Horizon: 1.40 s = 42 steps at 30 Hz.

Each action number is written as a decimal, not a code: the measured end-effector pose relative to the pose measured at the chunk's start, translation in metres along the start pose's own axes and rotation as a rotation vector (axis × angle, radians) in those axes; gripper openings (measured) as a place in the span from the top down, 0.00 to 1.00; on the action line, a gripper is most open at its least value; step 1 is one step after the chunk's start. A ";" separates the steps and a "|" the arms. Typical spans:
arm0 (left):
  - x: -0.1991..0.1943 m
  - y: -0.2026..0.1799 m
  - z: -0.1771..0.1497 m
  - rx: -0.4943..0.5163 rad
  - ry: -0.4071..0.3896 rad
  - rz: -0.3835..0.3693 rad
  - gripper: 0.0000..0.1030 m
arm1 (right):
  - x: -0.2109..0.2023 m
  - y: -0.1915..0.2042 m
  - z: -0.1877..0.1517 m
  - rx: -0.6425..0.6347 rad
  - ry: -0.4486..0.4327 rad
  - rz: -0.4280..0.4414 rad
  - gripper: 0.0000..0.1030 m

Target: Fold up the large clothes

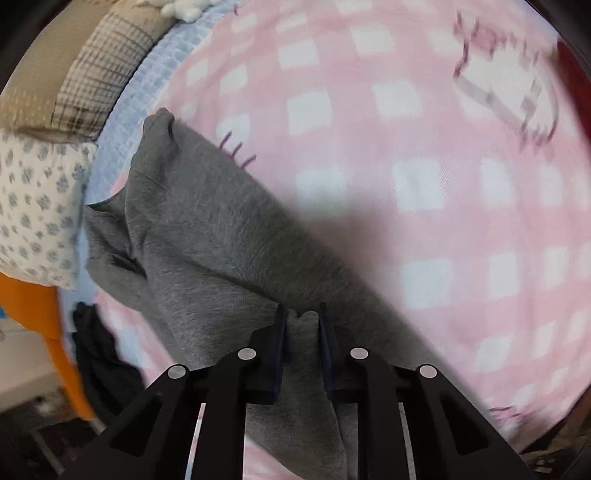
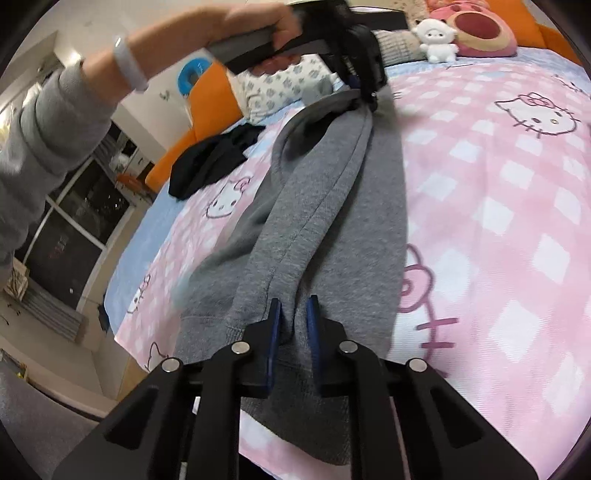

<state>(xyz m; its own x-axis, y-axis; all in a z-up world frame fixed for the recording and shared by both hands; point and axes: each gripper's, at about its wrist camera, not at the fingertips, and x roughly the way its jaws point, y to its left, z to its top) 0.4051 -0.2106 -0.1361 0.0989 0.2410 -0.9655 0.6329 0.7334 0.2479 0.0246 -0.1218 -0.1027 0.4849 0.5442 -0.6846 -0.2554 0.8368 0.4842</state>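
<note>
A large grey sweatshirt point(image 2: 325, 192) is stretched in a long bunched band over a pink checked Hello Kitty bedspread point(image 2: 509, 206). My right gripper point(image 2: 293, 314) is shut on a fold at its near end. My left gripper point(image 2: 364, 94), held by a hand at the far end, is shut on the other end. In the left wrist view the left gripper point(image 1: 302, 325) pinches a ridge of the grey sweatshirt point(image 1: 207, 229), which runs away to the upper left over the bedspread point(image 1: 406, 155). The cloth hangs slightly lifted between both grippers.
A black garment point(image 2: 214, 158) lies on the bed's left side near the orange headboard point(image 2: 207, 92). Patterned pillows point(image 2: 280, 85) and plush toys point(image 2: 476, 33) sit at the head. The bed's left edge drops to the floor point(image 2: 55, 325) and a dark window point(image 2: 77, 221).
</note>
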 end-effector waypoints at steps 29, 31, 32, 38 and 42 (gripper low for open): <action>-0.029 0.012 0.003 -0.193 -0.311 -0.540 0.22 | -0.056 -0.074 0.001 0.196 -0.047 -0.175 0.38; -0.031 -0.021 0.026 -0.162 -0.248 -0.454 0.17 | -0.054 -0.083 -0.007 0.224 -0.041 -0.166 0.36; -0.029 -0.045 0.040 -0.149 -0.182 -0.348 0.17 | -0.054 -0.085 -0.009 0.233 -0.041 -0.163 0.35; 0.001 -0.132 0.082 -0.072 0.038 -0.020 0.16 | -0.048 -0.098 -0.020 0.261 -0.029 -0.137 0.33; 0.025 -0.162 0.100 -0.045 0.130 0.144 0.10 | -0.042 -0.098 -0.023 0.236 -0.015 -0.109 0.32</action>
<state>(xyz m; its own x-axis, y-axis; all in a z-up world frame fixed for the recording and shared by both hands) 0.3816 -0.3865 -0.2087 0.0844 0.4234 -0.9020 0.5843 0.7122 0.3890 0.0101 -0.2255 -0.1335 0.5120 0.4493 -0.7321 0.0002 0.8522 0.5232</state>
